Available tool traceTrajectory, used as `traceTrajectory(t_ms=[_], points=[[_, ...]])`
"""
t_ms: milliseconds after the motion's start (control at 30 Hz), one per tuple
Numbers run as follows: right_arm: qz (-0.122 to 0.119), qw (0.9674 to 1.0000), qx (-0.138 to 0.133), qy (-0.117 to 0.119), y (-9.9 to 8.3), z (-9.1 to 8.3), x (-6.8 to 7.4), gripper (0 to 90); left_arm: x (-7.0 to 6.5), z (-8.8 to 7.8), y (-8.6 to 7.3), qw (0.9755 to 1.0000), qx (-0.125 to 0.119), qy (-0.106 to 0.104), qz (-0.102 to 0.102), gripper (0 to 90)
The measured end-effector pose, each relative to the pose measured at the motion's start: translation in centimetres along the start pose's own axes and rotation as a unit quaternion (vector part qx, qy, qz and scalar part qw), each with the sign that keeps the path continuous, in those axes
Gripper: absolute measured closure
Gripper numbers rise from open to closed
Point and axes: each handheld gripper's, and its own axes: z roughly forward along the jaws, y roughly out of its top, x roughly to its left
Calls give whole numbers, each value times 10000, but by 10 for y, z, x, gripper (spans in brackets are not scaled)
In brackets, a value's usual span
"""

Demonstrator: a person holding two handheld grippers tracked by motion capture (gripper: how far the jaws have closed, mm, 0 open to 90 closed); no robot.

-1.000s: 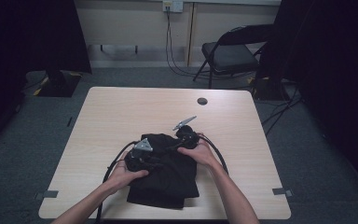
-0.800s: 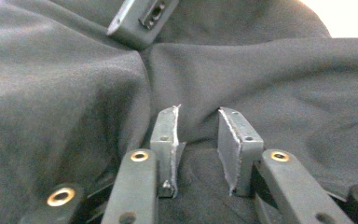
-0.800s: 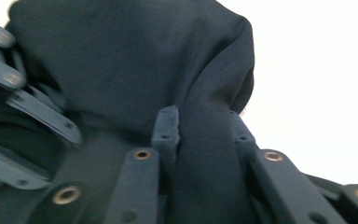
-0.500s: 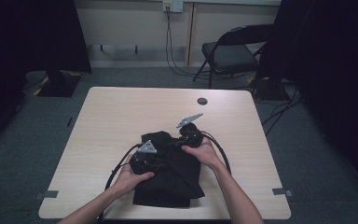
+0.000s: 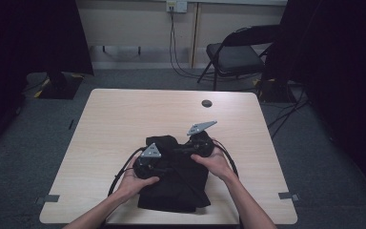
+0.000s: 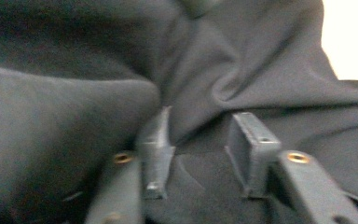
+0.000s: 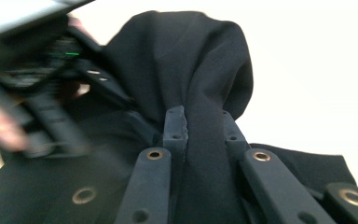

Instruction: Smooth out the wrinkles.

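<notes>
While the right gripper (image 7: 199, 122) pinches a raised fold of the soft, limp black garment (image 5: 174, 183) at the table's (image 5: 114, 119) near edge and the left gripper's (image 6: 204, 140) jaws, just opening, rest apart on the cloth, best taken by bunched folds.

1 black garment (image 5: 174, 183), 2 claws, 1 table (image 5: 124, 119), 1 folding chair (image 5: 236, 55).

A pale wooden table (image 5: 124, 124) stood on grey carpet (image 5: 33, 143). Behind it sat a black folding chair (image 5: 236, 55) against a beige wall (image 5: 133, 24).
</notes>
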Motion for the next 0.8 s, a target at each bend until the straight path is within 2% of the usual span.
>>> traceTrajectory(t_ms=[33, 67, 100, 167, 233, 267, 300, 333, 433, 467, 500, 533, 567, 700, 767, 800], points=[[0, 10000, 0, 0, 0, 0, 0, 783, 0, 0, 0, 10000, 0, 0, 0, 529], [52, 10000, -21, -25, 1, -1, -6, 784, -4, -10, 5, 10000, -75, -11, 25, 511], [52, 10000, -21, -25, 1, -1, -6, 784, -4, -10, 5, 10000, -75, -11, 25, 499], [43, 9999, 33, -106, 3, -1, -9, 784, -8, -22, 9, 9997, -227, -90, 16, 497], [10, 9998, 59, -166, 6, -1, -11, 784, -16, -34, 12, 9990, -297, -302, 155, 526], [19, 9998, 52, -170, 7, -1, -11, 785, -22, -39, 12, 9983, -312, -475, 133, 528], [-2, 9998, 51, -177, 8, -1, -12, 784, -28, -42, 11, 9975, -266, -631, 183, 530], [-19, 9998, 44, -194, 9, -1, -12, 785, -34, -43, 7, 9971, -180, -681, 275, 534], [-42, 9997, 4, -238, 14, -2, -14, 784, -41, -29, -8, 9964, 297, -737, 291, 518], [-62, 9996, 2, -284, 16, -2, -15, 784, -39, -21, -13, 9969, 417, -600, 298, 521], [-65, 9995, -14, -294, 19, -3, -15, 784, -37, -17, -15, 9974, 441, -512, 234, 537], [-107, 9994, -27, -332, 20, -4, -15, 784, -33, -10, -18, 9978, 413, -506, 82, 540], [-135, 9992, -57, -376, 23, -6, -13, 784, -30, -5, -18, 9982, 443, -412, 54, 541], [-322, 9983, -210, -435, 29, -13, -3, 784, -28, 3, -15, 9990, 394, -161, 130, 557], [-455, 9978, -214, -439, 28, -16, 7, 784, -28, 5, -17, 9993, 342, -102, 148, 559], [-542, 9973, -210, -457, 25, -19, 19, 783, -29, 5, -17, 9992, 340, -58, 198, 578]])
